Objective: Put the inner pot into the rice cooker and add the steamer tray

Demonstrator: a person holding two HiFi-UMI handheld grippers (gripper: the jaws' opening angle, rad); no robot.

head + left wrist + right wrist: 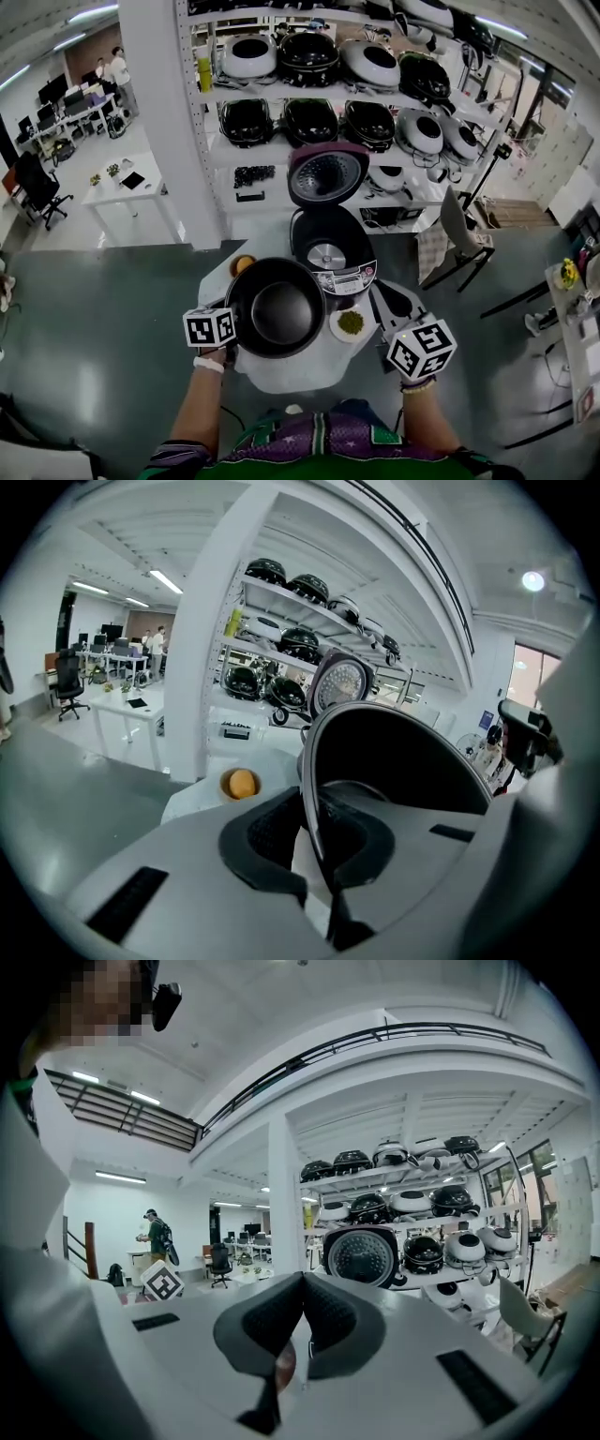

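While clamping inner pot [278, 309] rim | left hand-held gripper [317, 855] — forearm [202, 403] outstretched

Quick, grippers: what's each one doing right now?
Left gripper: closed on the rim of the pot, holding it.
Right gripper: closed, nothing in it.

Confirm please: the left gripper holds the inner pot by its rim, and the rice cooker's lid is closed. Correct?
No. The left gripper holds the inner pot by its rim, but the rice cooker's lid stands open; the head view shows it.
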